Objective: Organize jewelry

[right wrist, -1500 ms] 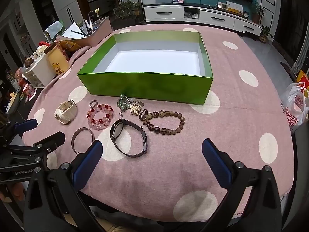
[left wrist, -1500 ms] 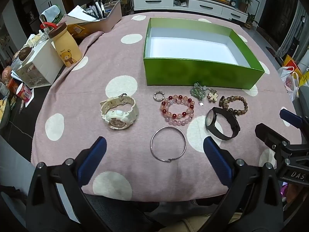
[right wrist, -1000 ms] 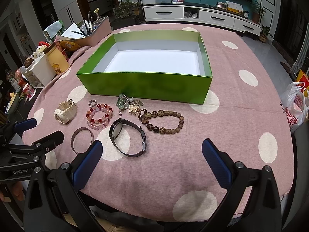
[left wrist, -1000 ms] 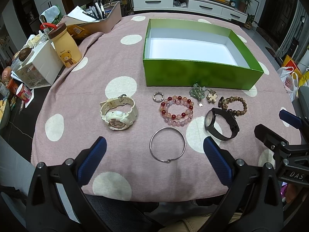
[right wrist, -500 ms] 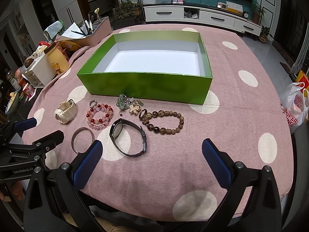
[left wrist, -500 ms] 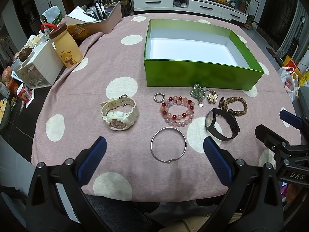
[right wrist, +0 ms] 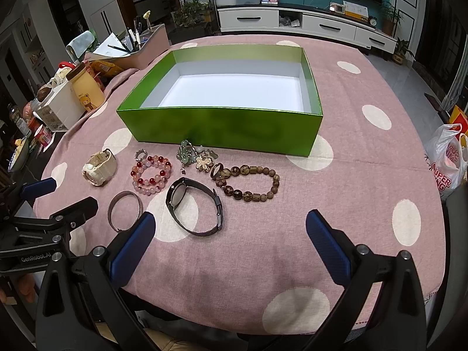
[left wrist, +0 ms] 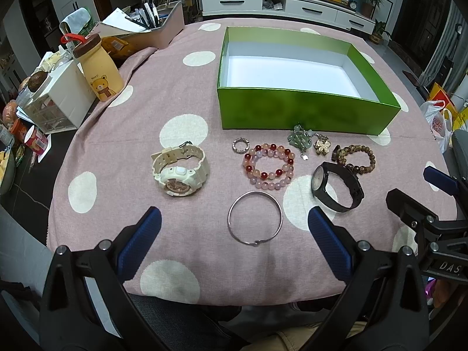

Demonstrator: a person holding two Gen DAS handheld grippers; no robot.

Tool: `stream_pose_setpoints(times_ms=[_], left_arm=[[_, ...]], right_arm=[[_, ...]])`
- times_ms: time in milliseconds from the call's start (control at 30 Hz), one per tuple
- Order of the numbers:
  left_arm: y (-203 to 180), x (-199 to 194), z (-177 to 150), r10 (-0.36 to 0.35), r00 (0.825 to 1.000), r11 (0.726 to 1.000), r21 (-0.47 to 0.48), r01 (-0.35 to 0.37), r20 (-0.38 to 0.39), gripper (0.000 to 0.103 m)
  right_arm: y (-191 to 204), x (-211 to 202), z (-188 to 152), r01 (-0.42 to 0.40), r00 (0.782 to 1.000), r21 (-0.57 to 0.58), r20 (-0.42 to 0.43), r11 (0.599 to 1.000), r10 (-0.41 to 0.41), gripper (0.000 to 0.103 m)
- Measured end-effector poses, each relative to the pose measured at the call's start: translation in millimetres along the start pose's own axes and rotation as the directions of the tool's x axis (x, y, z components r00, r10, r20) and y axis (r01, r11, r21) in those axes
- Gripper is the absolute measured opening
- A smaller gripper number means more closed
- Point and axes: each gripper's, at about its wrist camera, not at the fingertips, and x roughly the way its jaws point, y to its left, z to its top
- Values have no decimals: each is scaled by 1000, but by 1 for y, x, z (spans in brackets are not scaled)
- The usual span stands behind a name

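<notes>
Jewelry lies on the pink dotted cloth in front of an open green box. There is a cream watch, a silver bangle, a pink and red bead bracelet, a small ring, a black watch, a brown bead bracelet and a green pendant cluster. My left gripper is open, near the bangle. My right gripper is open, near the black watch. Both are empty.
A yellow bear bottle, a white drawer unit and a pen tray crowd the table's left side. A plastic bag hangs off the right. The table's front edge is just below both grippers.
</notes>
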Motion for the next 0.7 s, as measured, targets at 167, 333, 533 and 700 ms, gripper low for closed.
stream_pose_setpoints(times_ms=[167,333,533,700], left_arm=[[0,0,0,0,1000,1000,1,0,0,101],[0,2,-2,-1,1000,1000,2,1,0,101],[0,2,-2,-1,1000,1000,0,1,-2,101],[0,2,-2,-1,1000,1000,1,1,-2,101]], right_arm=[[0,0,0,0,1000,-1,0,1000,0,102],[0,0,0,0,1000,0,0,1000,0,102],[0,0,0,0,1000,-1,1,1000,0,102],[0,0,0,0,1000,0,1,1000,0,102]])
